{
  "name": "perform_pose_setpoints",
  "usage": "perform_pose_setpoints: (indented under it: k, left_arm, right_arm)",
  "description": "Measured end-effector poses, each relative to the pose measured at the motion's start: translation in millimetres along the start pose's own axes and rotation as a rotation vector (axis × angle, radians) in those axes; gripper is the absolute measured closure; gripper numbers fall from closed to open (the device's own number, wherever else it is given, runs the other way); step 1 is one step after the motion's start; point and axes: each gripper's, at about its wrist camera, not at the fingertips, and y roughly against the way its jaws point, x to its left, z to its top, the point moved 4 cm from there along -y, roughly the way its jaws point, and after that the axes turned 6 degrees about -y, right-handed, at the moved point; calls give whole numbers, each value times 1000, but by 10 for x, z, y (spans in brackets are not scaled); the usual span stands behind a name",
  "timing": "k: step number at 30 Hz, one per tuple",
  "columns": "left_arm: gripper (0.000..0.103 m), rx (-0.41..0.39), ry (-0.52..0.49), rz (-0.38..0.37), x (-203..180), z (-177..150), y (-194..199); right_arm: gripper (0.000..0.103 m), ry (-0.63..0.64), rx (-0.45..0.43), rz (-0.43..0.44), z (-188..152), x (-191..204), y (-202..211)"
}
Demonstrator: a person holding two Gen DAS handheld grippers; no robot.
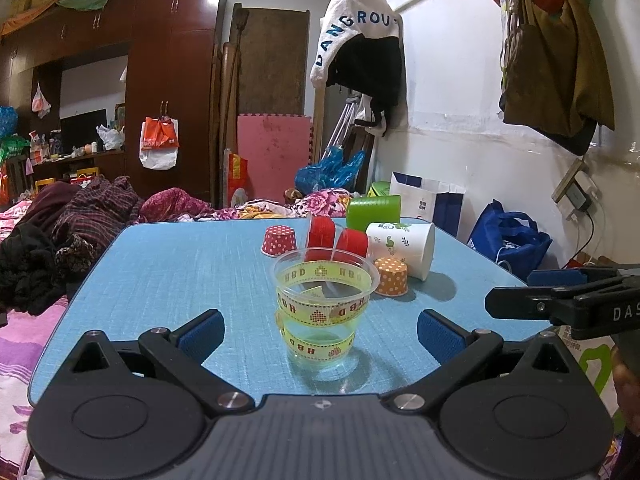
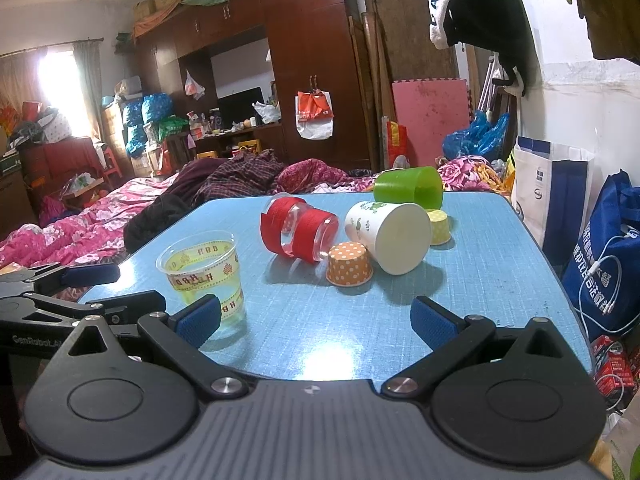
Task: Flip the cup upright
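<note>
Clear ribbon-wrapped plastic cup [image 1: 325, 312], upright, round

my left cam: table [image 1: 160, 264] near edge, facing far edge | right cam: same, near-right corner | shared: tabletop, ribbon cup [image 1: 322, 308]

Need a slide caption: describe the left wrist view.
Open left gripper flanks upright ribboned clear cup on blue table.
</note>
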Motion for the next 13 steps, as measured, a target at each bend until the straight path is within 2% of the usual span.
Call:
perform_pose_setpoints:
  k: [13]
  left_arm:
    - [0, -7, -9, 7, -8, -17, 0]
  right_arm:
    - [1, 1, 3, -1, -5, 1, -6]
